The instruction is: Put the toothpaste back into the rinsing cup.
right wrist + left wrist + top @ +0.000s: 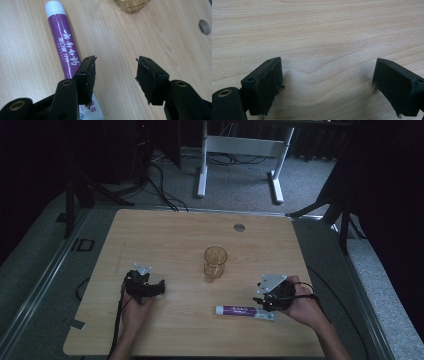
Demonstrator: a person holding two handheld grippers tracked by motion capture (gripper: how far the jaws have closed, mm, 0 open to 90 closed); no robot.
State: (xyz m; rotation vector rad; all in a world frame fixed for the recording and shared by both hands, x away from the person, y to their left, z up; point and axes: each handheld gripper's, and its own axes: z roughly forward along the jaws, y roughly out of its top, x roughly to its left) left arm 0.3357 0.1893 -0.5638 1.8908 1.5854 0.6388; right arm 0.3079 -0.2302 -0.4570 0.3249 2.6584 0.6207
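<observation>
Nearby, the right gripper (116,72) hovered with jaws apart and empty beside the purple tube (65,47); the left gripper (327,82) stood wide over bare table (317,30).

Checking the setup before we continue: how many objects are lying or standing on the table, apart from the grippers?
2. A purple toothpaste tube lies flat near the right gripper, beside its open jaws. An amber glass stands upright mid-table, beyond the tube.
</observation>
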